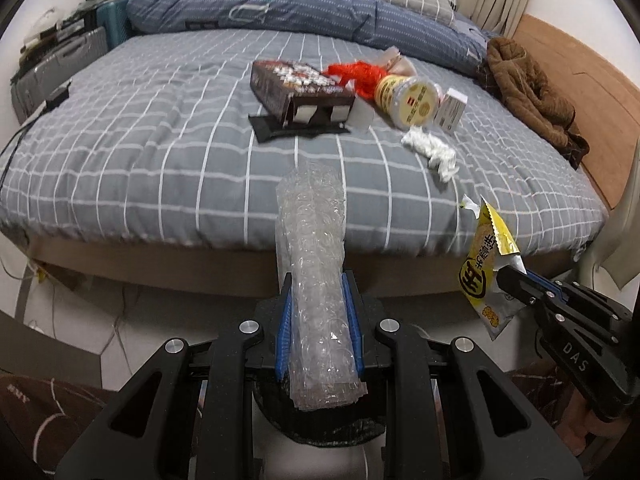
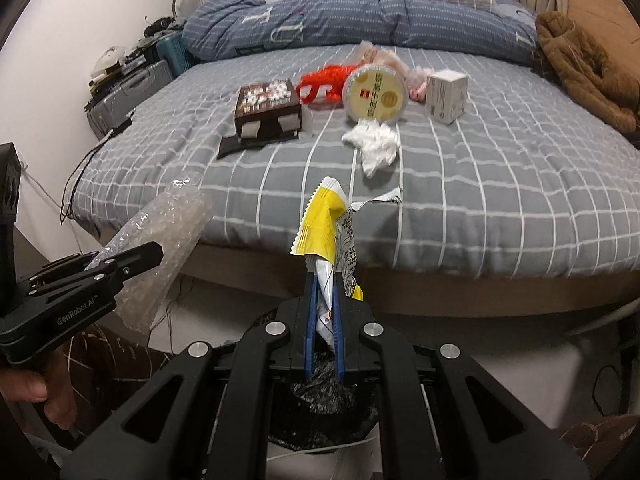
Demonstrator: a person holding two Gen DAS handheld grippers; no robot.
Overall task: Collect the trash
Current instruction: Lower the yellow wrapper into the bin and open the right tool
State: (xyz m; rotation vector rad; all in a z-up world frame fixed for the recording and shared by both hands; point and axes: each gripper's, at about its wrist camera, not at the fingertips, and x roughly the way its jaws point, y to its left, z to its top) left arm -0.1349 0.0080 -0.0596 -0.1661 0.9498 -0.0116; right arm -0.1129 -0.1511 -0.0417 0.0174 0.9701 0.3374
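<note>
My left gripper (image 1: 318,284) is shut on a roll of clear bubble wrap (image 1: 314,240), held off the bed's near edge; it also shows in the right wrist view (image 2: 168,236). My right gripper (image 2: 323,284) is shut on a yellow and white snack wrapper (image 2: 326,232), also seen in the left wrist view (image 1: 486,264). A bin with a black liner (image 2: 324,396) sits right below the right gripper. On the bed lie a dark brown box (image 1: 298,90), a red net bag (image 1: 358,72), a yellow-lidded tub (image 1: 408,98), a small white box (image 1: 450,108) and crumpled white tissue (image 1: 430,150).
The bed has a grey checked sheet (image 1: 140,140) with a rolled blue duvet (image 1: 280,8) at the back and a brown garment (image 1: 532,88) at the right. Suitcases (image 1: 60,60) stand left of the bed. Cables (image 2: 76,184) hang off its left edge.
</note>
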